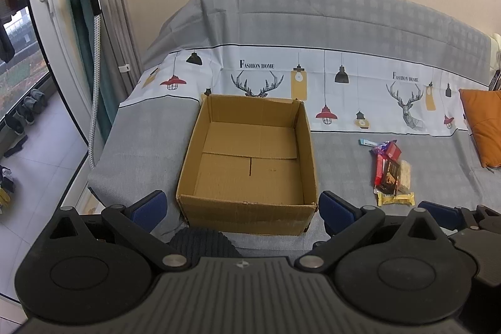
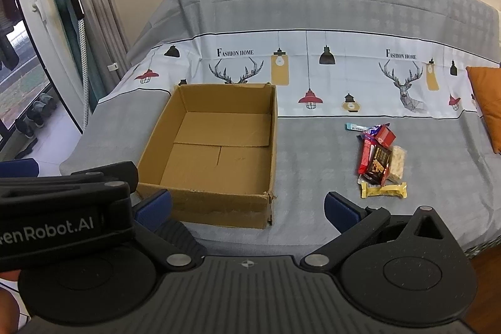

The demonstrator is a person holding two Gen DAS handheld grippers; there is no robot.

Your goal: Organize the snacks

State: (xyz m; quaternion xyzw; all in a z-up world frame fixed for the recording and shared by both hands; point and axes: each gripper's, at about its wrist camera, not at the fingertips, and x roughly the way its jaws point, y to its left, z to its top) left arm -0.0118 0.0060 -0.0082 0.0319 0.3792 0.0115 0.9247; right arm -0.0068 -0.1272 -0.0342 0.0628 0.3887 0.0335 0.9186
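Cardboard box point(image 1: 250, 158) sits empty beside snacks point(image 2: 380, 160); both tools point(image 1: 241, 208) point(image 2: 247, 210) gape, released.

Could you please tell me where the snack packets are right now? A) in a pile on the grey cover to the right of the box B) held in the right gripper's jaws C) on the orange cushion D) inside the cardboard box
A: the pile of snack packets lies on the grey patterned sofa cover, to the right of the open brown cardboard box, which holds nothing.

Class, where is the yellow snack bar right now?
In both views, the yellow snack bar lies on the grey sofa cover, at the snack pile's near end, right of the cardboard box.
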